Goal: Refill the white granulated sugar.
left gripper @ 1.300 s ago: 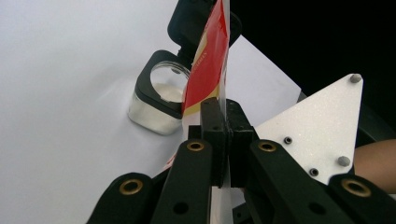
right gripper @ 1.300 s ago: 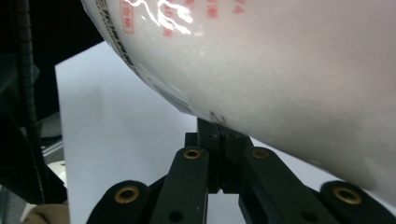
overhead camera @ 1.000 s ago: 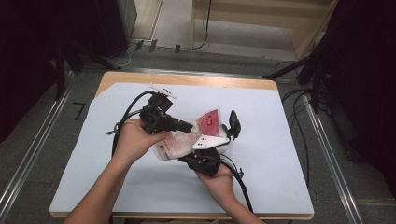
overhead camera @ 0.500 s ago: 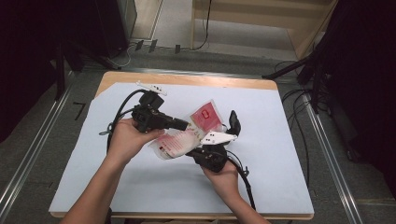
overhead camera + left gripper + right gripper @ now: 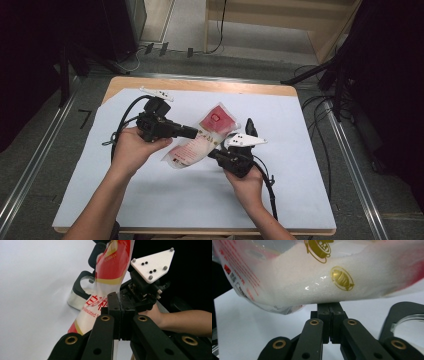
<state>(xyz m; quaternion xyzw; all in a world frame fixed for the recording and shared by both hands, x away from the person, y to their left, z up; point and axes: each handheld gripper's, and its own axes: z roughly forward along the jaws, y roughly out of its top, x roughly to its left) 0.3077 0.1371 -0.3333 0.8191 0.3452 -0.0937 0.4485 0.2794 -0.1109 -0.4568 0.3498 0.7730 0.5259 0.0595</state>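
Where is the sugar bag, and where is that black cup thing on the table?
sugar bag (image 5: 216, 120), high view, on its red top part.
black cup (image 5: 81, 287), left gripper view, on its dark rim.

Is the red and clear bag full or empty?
Partly full: the right gripper view shows white grains filling the lower part of the bag, clear film above them. Both hand-held grippers pinch its edges.

High view: overhead, looking forward and down on the table (image 5: 300, 200). Gripper views: close up along black jaws, sharing the pouch (image 5: 200, 142) above that table.
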